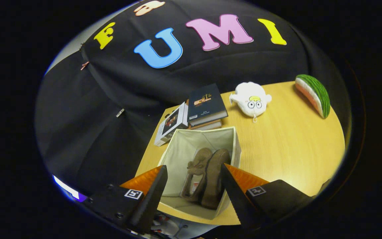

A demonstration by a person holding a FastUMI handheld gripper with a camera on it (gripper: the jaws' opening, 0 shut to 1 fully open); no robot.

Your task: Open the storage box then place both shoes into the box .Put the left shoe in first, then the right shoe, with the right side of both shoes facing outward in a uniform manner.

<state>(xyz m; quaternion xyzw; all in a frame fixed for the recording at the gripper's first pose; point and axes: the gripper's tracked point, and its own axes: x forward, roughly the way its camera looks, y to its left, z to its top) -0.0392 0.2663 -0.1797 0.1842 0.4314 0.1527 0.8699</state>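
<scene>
An open cream fabric storage box [179,150] stands on the wooden table just ahead of my fingers. Two brown shoes stand on edge inside it, side by side: one [197,162] toward the box's left wall, the other [215,181] beside the right wall with its sole facing that wall. My gripper [193,172] hovers above the box's near side, open, with nothing between its fingers. The shoes show in the gap between the fingertips, below them.
Beyond the box lies a stack of books [207,105] with a white boxed item [171,123] leaning beside it. A white plush toy [251,99] and a watermelon-slice toy [313,94] sit farther right on the table [287,152]. The table's left edge runs close to the box.
</scene>
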